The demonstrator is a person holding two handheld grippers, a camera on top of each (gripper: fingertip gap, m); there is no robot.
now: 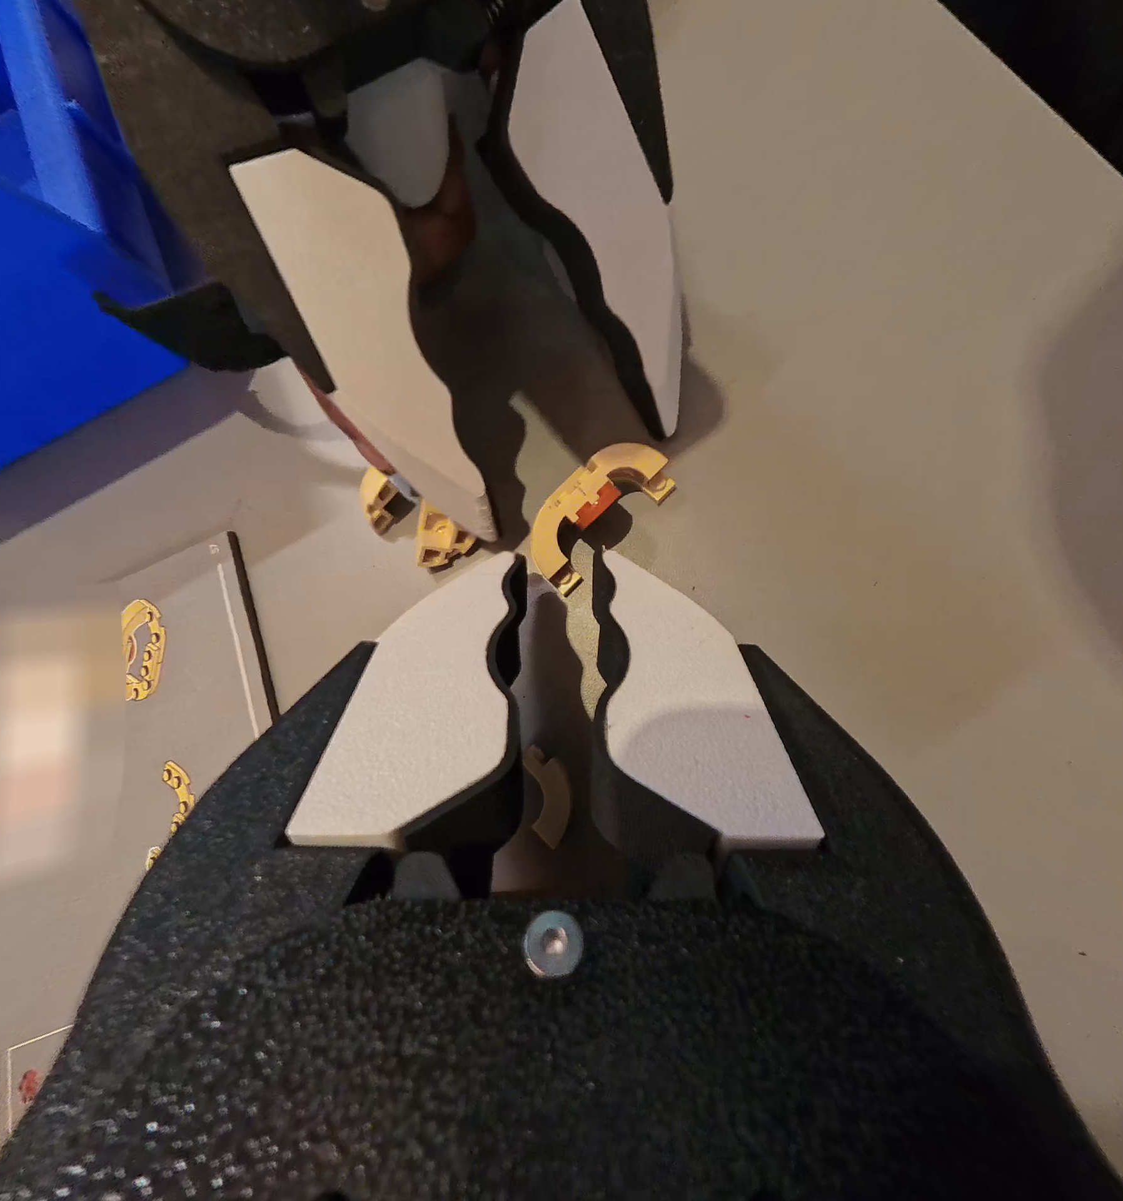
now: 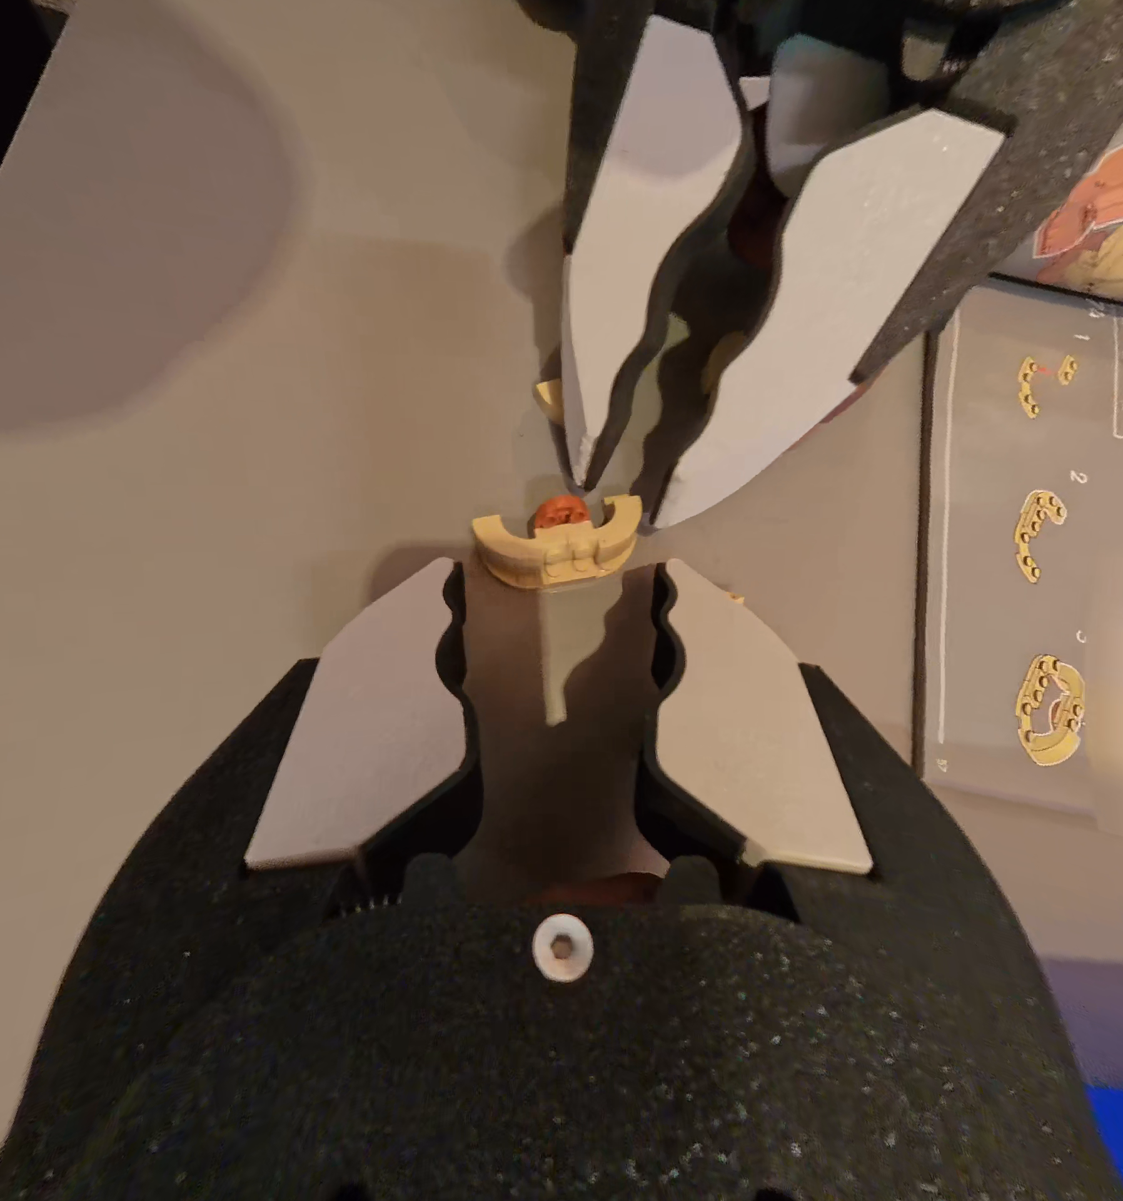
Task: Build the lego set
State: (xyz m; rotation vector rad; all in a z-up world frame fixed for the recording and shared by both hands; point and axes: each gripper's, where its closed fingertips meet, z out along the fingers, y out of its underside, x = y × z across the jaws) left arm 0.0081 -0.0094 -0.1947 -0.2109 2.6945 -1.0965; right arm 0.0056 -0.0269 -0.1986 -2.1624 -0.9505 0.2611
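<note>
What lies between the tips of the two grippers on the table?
A tan curved brick piece with an orange part lies there on the table, between the open right gripper and the left gripper; both views show it.

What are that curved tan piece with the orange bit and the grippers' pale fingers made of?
The curved tan arch piece with an orange insert looks like smooth moulded plastic: crisp studs, slight sheen. The pale grey fingers look matt, probably plastic, with wavy black inner pads, possibly rubber.

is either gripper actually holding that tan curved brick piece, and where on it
No. The tan curved piece lies on the table between the left gripper and right gripper; both are open, neither gripping it.
</note>
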